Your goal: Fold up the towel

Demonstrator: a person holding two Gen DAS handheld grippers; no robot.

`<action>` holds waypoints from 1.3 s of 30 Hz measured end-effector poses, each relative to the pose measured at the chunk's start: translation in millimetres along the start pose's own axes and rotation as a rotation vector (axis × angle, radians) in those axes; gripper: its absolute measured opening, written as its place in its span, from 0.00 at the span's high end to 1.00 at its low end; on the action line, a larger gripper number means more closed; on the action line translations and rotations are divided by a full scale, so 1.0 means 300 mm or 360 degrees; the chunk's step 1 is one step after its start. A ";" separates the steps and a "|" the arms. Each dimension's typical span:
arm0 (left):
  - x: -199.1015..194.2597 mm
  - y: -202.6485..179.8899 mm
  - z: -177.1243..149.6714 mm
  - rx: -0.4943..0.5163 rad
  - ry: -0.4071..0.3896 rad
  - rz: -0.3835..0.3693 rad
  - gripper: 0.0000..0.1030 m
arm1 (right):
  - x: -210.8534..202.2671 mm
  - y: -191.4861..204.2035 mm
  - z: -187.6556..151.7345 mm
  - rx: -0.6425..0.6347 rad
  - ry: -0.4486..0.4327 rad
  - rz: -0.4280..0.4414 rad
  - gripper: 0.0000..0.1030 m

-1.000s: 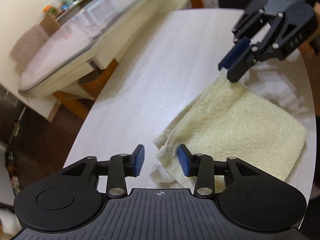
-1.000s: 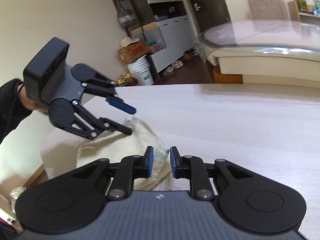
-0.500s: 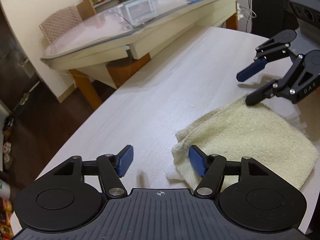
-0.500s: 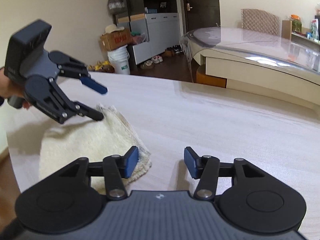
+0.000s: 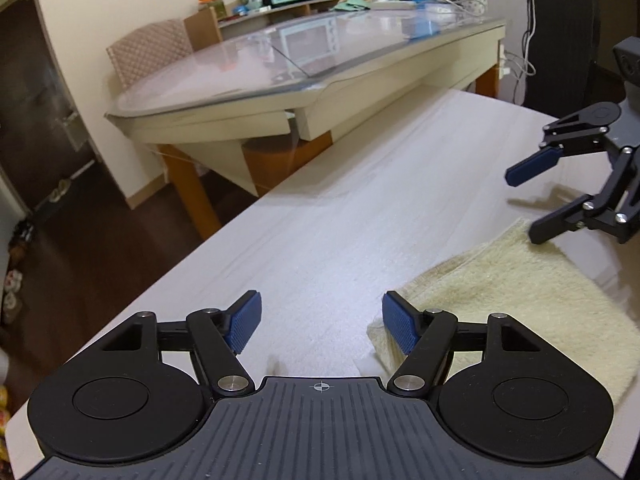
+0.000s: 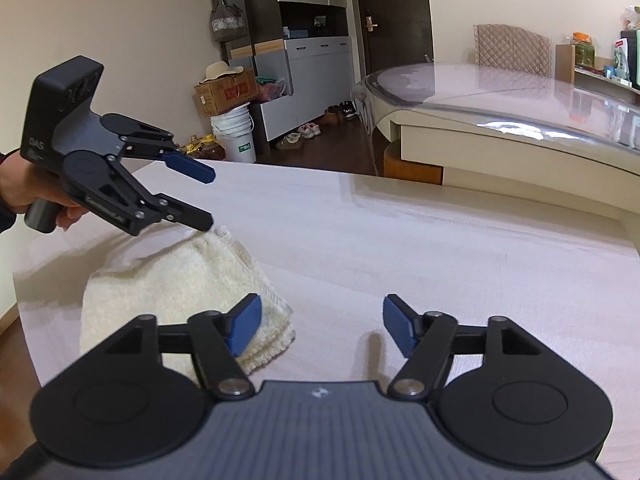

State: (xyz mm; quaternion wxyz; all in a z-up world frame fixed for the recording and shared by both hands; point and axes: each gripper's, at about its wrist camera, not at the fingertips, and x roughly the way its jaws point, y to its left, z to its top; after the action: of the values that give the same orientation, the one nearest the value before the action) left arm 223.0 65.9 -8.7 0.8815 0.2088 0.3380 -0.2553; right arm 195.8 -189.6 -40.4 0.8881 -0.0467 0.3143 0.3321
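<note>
A cream towel (image 5: 520, 300) lies folded flat on the pale wooden table (image 5: 340, 220); it also shows in the right wrist view (image 6: 176, 280). My left gripper (image 5: 322, 328) is open and empty, its right pad at the towel's near corner. My right gripper (image 6: 322, 326) is open and empty, its left pad over the towel's corner. Each gripper shows in the other's view, open just above the towel: the right one (image 5: 524, 204) and the left one (image 6: 208, 198).
A glass-topped table (image 5: 312, 64) stands beyond the work table, with a quilted chair (image 5: 148, 52) behind it. The table's left edge drops to a dark floor (image 5: 60, 280). A cabinet, box and white bucket (image 6: 236, 136) stand at the far wall.
My right gripper has let go of the towel corner and opened wide. My left gripper has opened wider. Both have lifted and tilted up off the towel, which now lies still.
</note>
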 end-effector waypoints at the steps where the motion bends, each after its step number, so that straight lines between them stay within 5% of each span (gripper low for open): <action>1: 0.011 0.000 0.000 0.0003 -0.0001 0.0012 0.30 | 0.000 0.000 0.000 -0.0005 0.0006 -0.0003 0.31; 13: -0.208 -0.006 -0.074 -0.0097 -0.0162 0.0098 0.21 | -0.155 0.079 -0.029 0.0009 -0.0133 0.0050 0.11; 23: -0.305 -0.143 -0.263 -0.0079 -0.0110 0.0052 0.19 | -0.188 0.267 -0.127 -0.0073 -0.0088 0.0120 0.09; 29: -0.283 -0.144 -0.308 -0.0135 -0.0103 0.0069 0.19 | -0.142 0.314 -0.145 -0.0185 0.0007 -0.0013 0.07; 34: -0.320 -0.151 -0.315 -0.0153 -0.0161 0.0094 0.15 | -0.184 0.327 -0.144 -0.0177 -0.0121 -0.0073 0.01; 39: -0.309 -0.165 -0.331 -0.0151 -0.0143 0.0110 0.15 | -0.127 0.343 -0.154 -0.0284 -0.0029 -0.0193 0.01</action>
State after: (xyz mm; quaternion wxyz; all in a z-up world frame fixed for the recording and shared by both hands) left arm 85.8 109.5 -21.2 0.9130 0.1667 0.3024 -0.2174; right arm 85.6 -144.7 -41.9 0.9017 -0.1415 0.2720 0.3048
